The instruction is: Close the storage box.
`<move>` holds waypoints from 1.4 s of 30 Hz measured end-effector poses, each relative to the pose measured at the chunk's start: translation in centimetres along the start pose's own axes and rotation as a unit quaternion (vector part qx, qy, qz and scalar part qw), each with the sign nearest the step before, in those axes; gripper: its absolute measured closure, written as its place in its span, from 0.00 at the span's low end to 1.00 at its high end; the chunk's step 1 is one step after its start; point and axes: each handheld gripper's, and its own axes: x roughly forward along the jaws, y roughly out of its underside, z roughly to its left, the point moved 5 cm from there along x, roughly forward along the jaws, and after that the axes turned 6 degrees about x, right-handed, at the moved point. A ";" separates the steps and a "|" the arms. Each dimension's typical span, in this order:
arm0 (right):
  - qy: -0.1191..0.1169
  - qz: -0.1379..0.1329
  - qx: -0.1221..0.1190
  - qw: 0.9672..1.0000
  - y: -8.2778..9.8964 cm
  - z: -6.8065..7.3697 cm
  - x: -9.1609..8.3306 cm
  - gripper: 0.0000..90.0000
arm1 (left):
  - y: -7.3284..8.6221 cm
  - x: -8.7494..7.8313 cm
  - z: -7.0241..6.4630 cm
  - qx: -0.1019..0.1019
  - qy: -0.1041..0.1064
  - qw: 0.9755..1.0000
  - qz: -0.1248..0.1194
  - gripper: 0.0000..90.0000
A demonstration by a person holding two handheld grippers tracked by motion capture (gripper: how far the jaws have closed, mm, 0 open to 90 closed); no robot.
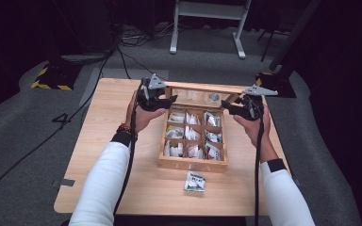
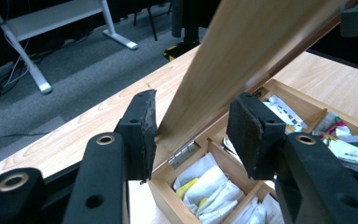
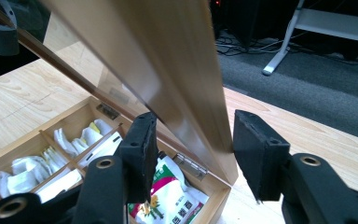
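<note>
Jaws of the left gripper [image 2: 191, 135] and right gripper [image 3: 193, 154] stand spread, each straddling a side edge of the raised glass-paned lid [image 1: 194, 95] without clamping it. Below sits the wooden tea box [image 1: 193, 163], packets in its compartments, on the table [image 1: 146, 193]; one tea packet [image 1: 195, 181] lies just before it.

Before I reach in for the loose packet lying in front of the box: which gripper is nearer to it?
Right, slightly. The packet lies toward the right gripper, up at the lid's right edge; the left gripper is at the lid's left edge.
</note>
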 end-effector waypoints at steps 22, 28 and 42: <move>-0.033 -0.010 -0.022 0.999 0.1 0.9 -3.0 0.60 | -0.1 -2.4 -1.5 0.026 0.001 1.000 0.002 0.60; -0.028 -0.009 -0.034 0.999 0.4 1.3 -3.3 0.60 | 0.0 -2.8 -1.9 0.031 -0.001 1.000 -0.001 0.60; -0.022 -0.009 -0.055 0.998 1.3 2.0 -3.9 0.60 | 1.0 -3.7 -2.4 0.041 -0.001 0.999 0.002 0.60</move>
